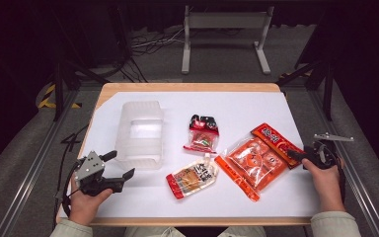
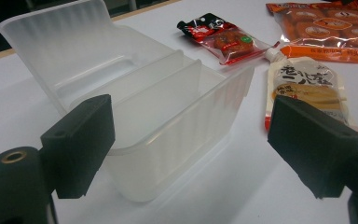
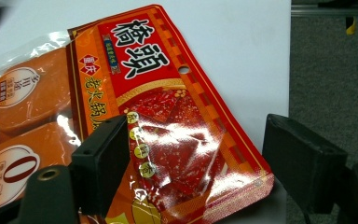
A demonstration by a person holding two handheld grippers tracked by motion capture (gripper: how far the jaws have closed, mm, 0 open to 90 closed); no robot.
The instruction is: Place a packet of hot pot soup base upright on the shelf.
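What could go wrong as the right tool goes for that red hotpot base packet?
The red hotpot base packet lies flat and glossy, so the open right tool could slide off or pinch only its edge. It also seems to overlap the orange snack bag, which may get dragged along. The packet sits near the table edge, so a push could nudge it off.
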